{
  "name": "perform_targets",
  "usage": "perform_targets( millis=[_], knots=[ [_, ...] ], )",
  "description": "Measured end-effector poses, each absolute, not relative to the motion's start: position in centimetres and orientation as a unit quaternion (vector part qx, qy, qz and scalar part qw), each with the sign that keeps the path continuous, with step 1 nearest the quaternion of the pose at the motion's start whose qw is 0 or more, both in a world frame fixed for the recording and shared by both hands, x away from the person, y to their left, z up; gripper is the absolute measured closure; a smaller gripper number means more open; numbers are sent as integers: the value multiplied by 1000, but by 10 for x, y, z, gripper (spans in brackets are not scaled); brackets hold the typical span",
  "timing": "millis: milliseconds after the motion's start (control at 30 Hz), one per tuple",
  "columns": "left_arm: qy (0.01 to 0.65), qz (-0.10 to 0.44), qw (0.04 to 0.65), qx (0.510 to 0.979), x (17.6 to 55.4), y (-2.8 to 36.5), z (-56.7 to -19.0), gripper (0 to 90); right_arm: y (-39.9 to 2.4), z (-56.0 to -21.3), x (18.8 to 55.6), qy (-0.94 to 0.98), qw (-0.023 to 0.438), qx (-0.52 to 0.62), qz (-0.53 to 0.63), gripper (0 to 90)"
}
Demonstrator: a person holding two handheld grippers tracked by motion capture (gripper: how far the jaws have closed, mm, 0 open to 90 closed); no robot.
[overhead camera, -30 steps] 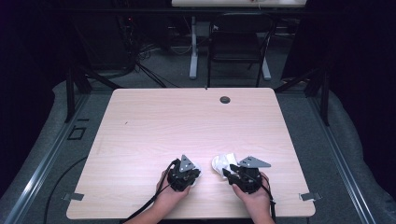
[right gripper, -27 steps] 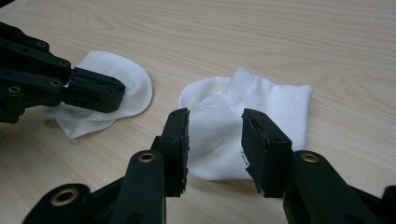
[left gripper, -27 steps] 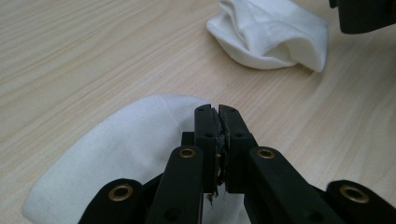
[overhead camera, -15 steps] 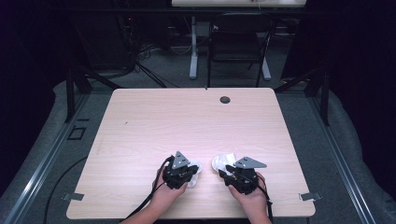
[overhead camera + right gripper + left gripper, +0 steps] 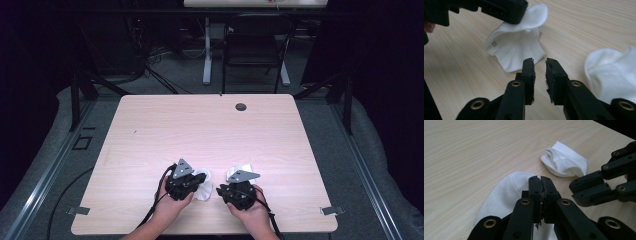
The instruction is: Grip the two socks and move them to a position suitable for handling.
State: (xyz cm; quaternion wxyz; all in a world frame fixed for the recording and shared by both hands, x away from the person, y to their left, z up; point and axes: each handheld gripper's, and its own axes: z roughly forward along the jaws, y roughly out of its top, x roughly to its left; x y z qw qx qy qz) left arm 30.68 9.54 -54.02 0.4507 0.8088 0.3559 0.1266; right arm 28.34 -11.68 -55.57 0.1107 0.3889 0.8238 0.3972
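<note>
The left sock (image 5: 506, 192) lies on the near part of the bench (image 5: 200, 125), with its edge lifted by the left gripper (image 5: 540, 182), whose fingers are pressed together on the cloth. The right sock (image 5: 614, 72) lies loose just beside the right gripper (image 5: 539, 65). Its fingers have just been closing and now stand a little apart, with nothing between them.

I think the thin pinch may slip if the left hand pulls up fast, and the sock would fall back. The two grippers are near each other, so they could collide. A dark round cap (image 5: 241, 106) sits far off at the back edge. Nothing stands in the way.
</note>
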Motion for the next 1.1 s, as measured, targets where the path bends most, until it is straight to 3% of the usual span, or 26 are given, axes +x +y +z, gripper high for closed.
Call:
perform_targets(
  millis=[400, 1100],
  knots=[
    [368, 120, 467, 795, 307, 115, -538, 881, -88, -567, 300, 823, 88, 387, 408, 857],
    [381, 135, 466, 787, 305, 145, -536, 879, -81, -579, 301, 842, 109, 379, 370, 882]
  ],
)
